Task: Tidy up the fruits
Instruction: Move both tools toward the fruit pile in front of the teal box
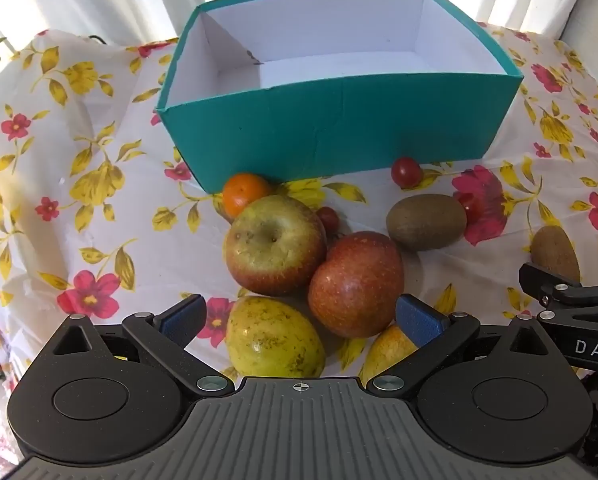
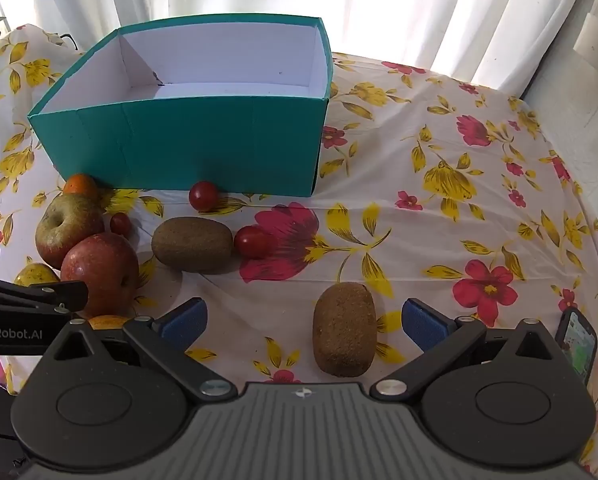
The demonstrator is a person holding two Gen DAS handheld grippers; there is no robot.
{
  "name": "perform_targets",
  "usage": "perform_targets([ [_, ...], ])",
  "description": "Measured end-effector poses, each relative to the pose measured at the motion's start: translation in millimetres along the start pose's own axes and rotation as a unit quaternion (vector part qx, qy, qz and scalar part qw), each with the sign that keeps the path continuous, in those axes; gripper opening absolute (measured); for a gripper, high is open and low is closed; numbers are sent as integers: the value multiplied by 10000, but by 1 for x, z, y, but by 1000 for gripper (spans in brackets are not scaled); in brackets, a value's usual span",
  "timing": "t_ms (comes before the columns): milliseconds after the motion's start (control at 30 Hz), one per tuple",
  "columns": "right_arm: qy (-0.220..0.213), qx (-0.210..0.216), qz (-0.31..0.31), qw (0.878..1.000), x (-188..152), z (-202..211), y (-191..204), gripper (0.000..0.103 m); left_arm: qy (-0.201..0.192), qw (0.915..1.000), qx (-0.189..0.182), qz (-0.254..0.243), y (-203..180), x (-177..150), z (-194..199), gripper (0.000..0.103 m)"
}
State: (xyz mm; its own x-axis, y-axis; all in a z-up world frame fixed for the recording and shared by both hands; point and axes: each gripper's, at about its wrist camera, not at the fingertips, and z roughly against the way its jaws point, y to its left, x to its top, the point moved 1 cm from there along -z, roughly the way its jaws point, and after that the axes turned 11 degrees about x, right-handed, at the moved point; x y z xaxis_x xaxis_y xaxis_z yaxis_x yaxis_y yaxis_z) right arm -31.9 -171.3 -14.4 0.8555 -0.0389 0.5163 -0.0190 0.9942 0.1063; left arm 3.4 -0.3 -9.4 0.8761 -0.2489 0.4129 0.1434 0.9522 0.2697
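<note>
Fruit loose on the cloth [image 1: 99, 208] in front of the teal box [image 1: 339, 128], both grippers released.
Left wrist: left gripper [image 1: 301, 316] spread wide over a yellow-green fruit [image 1: 273, 338], apples [image 1: 275, 244] between it and the box. Right wrist: right gripper [image 2: 303, 318] spread around a kiwi [image 2: 343, 328], not touching it; phone [image 2: 577, 340] right of the kiwi.
</note>
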Motion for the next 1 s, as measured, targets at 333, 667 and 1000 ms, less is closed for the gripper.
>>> perform_targets([
  [333,-16,-41,11,10000,0,-1,-1,103,81,9997,-118,180,0,4,-3,103],
  [667,-15,-31,24,10000,2,-1,-2,103,164,9997,-159,130,-4,5,-7,103],
  [1000,-5,-40,0,10000,3,-2,-5,103,166,9996,-194,102,-4,8,-8,103],
])
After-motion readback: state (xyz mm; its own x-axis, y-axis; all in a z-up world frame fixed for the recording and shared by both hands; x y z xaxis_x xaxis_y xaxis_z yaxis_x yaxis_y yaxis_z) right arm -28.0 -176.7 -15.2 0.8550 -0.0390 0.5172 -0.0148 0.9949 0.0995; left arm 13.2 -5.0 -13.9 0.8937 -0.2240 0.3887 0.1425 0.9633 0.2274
